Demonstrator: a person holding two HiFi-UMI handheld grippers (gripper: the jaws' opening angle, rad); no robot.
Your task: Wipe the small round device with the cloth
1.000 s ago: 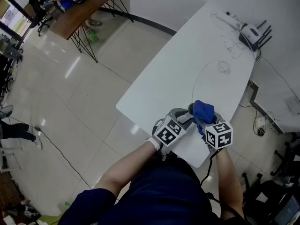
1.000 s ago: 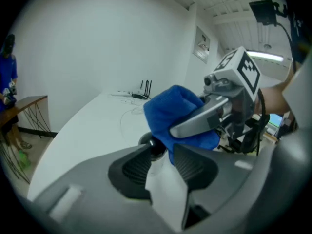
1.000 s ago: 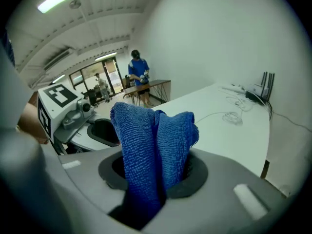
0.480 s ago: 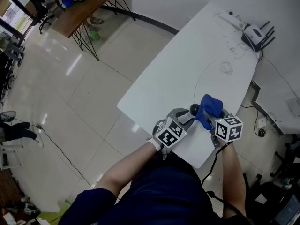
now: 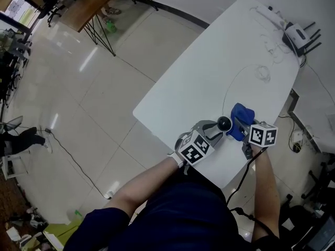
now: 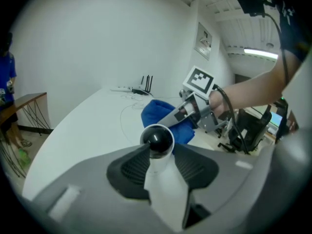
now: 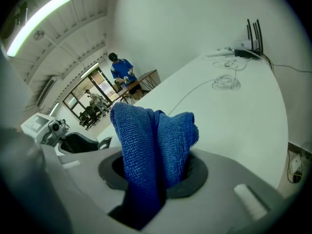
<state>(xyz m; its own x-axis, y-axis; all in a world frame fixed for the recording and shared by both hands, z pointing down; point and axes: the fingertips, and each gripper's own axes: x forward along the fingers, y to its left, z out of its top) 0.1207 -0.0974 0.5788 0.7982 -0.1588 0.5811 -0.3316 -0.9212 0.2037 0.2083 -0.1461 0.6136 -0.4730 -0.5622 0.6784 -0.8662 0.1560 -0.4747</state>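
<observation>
The left tool (image 5: 215,130) is at the near end of the white desk (image 5: 209,72), close to the operator's body. The small round device (image 6: 157,139) stands between its jaws: a white stem topped by a glossy black ball. The ribbed black pads bear on the stem from both sides, and the jaws are opening slightly. The ball projects past the fingertips and points towards the right tool (image 5: 242,129).

The right tool is just beside the left one, on the operator's right, above the same end of the desk. Its jaws are set narrow and clamp a blue cloth (image 7: 151,140). The cloth is bunched into thick upright folds that rise out from between the pads. From the head view, the cloth lies just beyond the black ball. Whether the two touch cannot be determined.

A thin white cable (image 5: 230,85) runs along the desk surface to a loose coil (image 5: 261,73) near the far end. A white router (image 5: 297,34) with black antennas sits at the far edge, against the wall. The desk stands on a pale tiled floor (image 5: 94,88). A person in a blue shirt (image 7: 122,69) stands at a wooden table across the room.
</observation>
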